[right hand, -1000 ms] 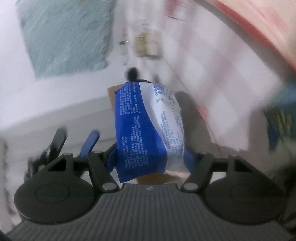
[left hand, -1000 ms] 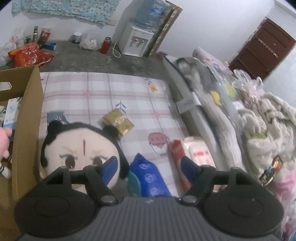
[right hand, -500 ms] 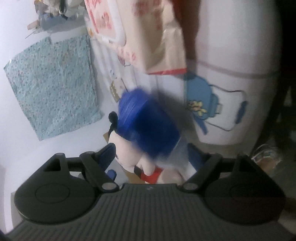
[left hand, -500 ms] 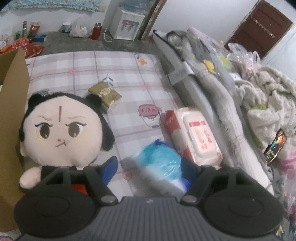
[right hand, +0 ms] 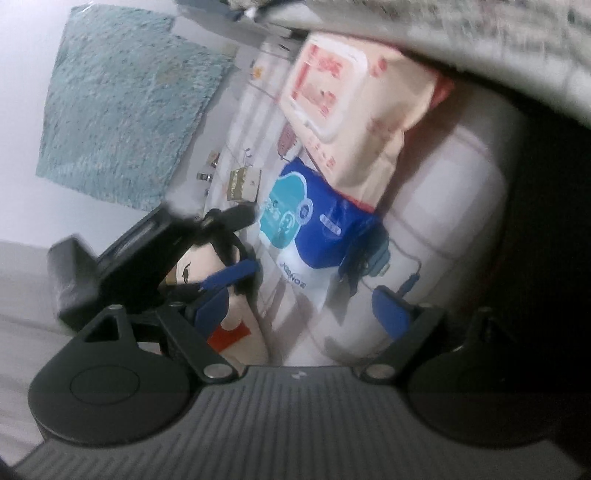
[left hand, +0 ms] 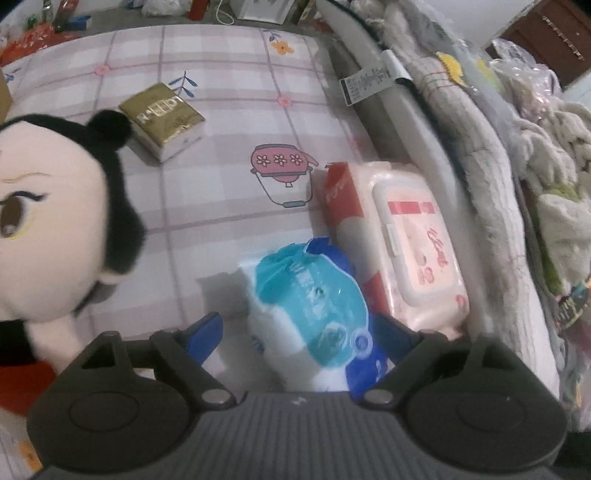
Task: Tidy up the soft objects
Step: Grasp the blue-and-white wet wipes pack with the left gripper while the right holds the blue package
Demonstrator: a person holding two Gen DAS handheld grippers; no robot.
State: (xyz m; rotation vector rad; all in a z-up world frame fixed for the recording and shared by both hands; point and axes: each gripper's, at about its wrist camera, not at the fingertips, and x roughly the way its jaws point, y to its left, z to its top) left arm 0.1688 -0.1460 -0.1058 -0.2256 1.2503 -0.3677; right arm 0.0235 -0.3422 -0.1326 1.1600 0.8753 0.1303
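A blue and white tissue pack (left hand: 314, 314) lies on the checked bed sheet (left hand: 221, 110), between the open jaws of my left gripper (left hand: 301, 332). It also shows in the right wrist view (right hand: 314, 229), lying free ahead of my open, empty right gripper (right hand: 301, 314). A pink wet-wipes pack (left hand: 402, 240) lies right beside it and shows in the right wrist view too (right hand: 343, 96). A black-haired plush doll (left hand: 55, 229) sits to the left. A gold tissue pack (left hand: 162, 118) lies farther back.
A pile of folded blankets and clothes (left hand: 498, 166) runs along the right side of the bed. A grey floor with bottles and snack bags (left hand: 55, 22) lies beyond the bed's far edge. The left gripper's body (right hand: 147, 251) shows in the right wrist view.
My right gripper has let go of the blue tissue pack, which now lies on the sheet. My left gripper has moved forward and right, so its jaws now flank the pack.
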